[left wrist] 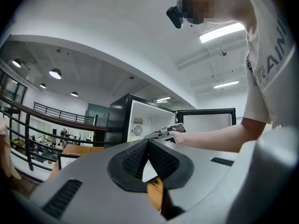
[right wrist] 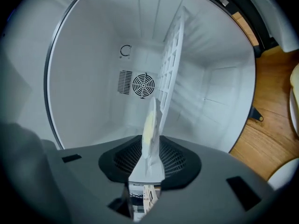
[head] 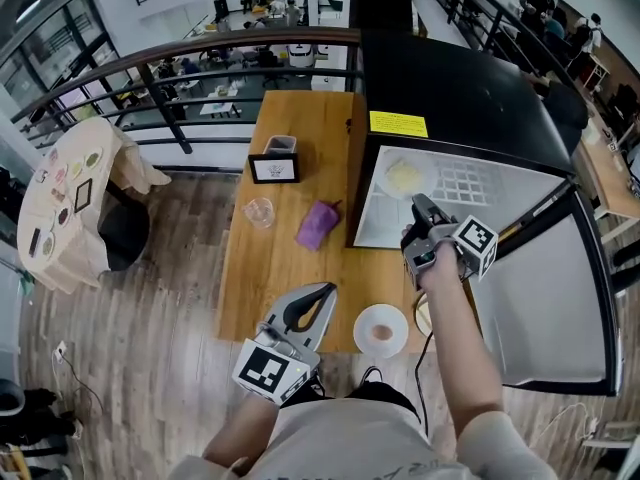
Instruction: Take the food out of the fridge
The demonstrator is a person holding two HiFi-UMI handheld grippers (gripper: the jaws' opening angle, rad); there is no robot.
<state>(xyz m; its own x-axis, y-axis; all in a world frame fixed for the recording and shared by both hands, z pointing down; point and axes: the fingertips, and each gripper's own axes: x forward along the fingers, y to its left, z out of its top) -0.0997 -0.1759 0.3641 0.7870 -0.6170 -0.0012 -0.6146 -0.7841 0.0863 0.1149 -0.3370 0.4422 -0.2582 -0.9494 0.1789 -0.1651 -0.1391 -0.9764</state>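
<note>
Lower left, my left claw (left wrist: 148, 148) is closed on nothing near the wooden surface (head: 290, 268). At right, my right claw (right wrist: 152, 148) stands apart around the rim of the plate of food (head: 404, 178), still on the fridge (head: 460, 98) shelf; lifting it out remains.

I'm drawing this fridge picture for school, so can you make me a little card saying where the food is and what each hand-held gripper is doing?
Fridge: small black fridge, door open, white inside
Food: yellow food on a round white plate, on the white wire shelf
Right hand-held gripper: inside the fridge, jaws apart, plate rim between them
Left hand-held gripper: shut, empty, over the wooden table
On table: purple bag, clear plastic cup
</note>
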